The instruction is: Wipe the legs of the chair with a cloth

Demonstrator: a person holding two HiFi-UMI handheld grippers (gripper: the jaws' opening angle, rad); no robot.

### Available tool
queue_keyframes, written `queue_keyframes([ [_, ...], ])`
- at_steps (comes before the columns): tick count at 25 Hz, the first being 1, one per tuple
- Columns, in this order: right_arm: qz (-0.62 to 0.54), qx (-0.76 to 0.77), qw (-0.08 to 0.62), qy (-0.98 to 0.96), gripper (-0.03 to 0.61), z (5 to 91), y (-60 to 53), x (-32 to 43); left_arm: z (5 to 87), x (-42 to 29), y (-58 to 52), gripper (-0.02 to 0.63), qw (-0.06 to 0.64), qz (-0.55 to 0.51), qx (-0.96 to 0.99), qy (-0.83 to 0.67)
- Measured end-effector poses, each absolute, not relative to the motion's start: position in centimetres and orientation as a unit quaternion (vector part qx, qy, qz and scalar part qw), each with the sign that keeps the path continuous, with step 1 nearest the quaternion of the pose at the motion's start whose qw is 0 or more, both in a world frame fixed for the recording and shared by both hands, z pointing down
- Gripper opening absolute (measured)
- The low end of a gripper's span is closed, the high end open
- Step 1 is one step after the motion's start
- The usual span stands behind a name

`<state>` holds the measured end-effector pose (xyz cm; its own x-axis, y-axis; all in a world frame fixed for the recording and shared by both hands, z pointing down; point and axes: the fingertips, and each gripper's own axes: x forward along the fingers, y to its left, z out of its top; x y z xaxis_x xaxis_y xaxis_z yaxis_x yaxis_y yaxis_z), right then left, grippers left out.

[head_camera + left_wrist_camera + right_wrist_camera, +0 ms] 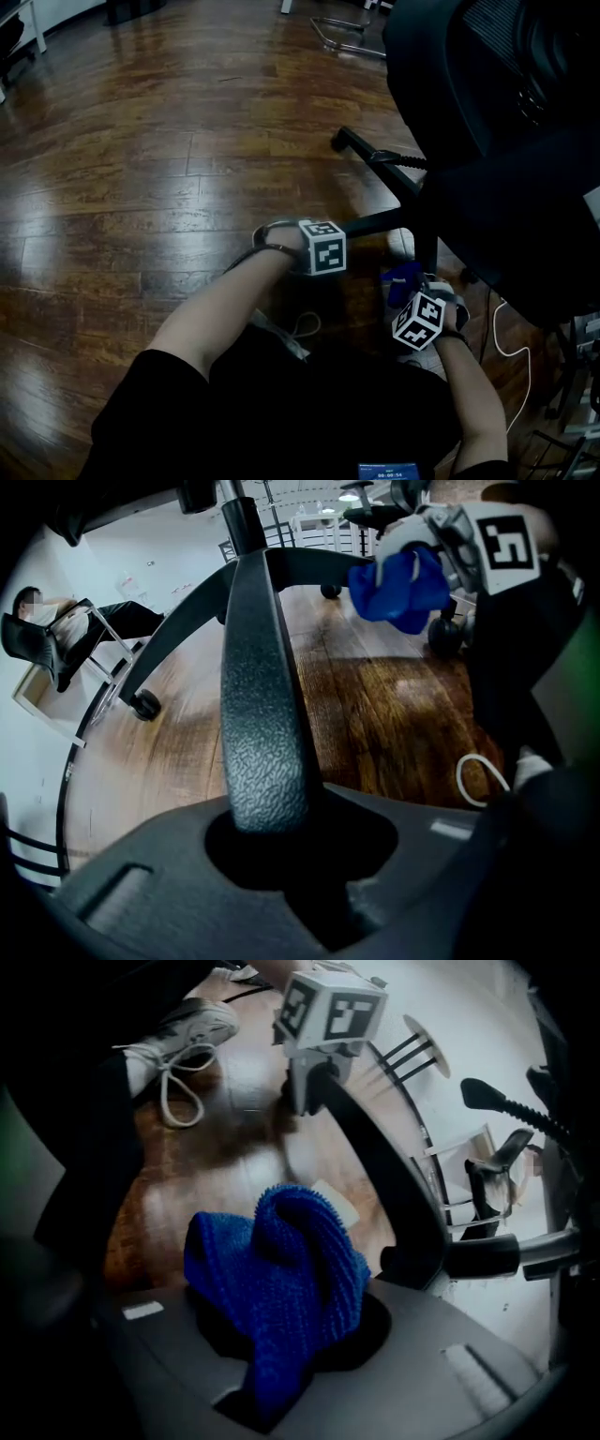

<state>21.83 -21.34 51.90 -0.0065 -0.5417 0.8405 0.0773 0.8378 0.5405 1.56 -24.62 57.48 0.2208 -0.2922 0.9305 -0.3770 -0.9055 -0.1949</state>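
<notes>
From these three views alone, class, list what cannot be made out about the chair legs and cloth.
Right gripper view: the right gripper swallows the blue cloth's lower end.
Head view: that gripper covers most of it.
Head view: the seat hides the chair's far legs.
Left gripper view: the left gripper hides the clamped leg's near end.

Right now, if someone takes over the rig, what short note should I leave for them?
Left gripper: shut on one chair leg.
Right gripper: shut on the blue cloth, close beside that leg; whether the cloth touches it is unclear.
Done: nothing shows which legs are already wiped.
To do: wipe each leg with the cloth.
</notes>
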Motion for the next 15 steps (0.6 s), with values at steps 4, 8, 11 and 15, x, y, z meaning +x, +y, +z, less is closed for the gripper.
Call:
queue_keyframes([
  [4,-0.264,0.233,0.672,-0.652,0.081,50.0,-28.5,20.0,57.4,1.8,-24.6,0.063,0.035,0.590,0.779,-0.212],
  [8,-0.285,0.254,0.679,-0.627,0.084,49.5,-31.4,19.2,57.4,1.9,-24.6,0.063,0.034,0.590,0.778,-0.211],
  [11,-0.303,0.233,0.679,-0.627,0.084,49.8,-30.3,18.9,57.6,1.6,-24.6,0.063,0.034,0.591,0.778,-0.212],
  [15,-0.285,0.207,0.694,-0.628,0.084,50.9,-26.9,20.1,57.6,1.6,-24.7,0.063,0.034,0.588,0.779,-0.214],
])
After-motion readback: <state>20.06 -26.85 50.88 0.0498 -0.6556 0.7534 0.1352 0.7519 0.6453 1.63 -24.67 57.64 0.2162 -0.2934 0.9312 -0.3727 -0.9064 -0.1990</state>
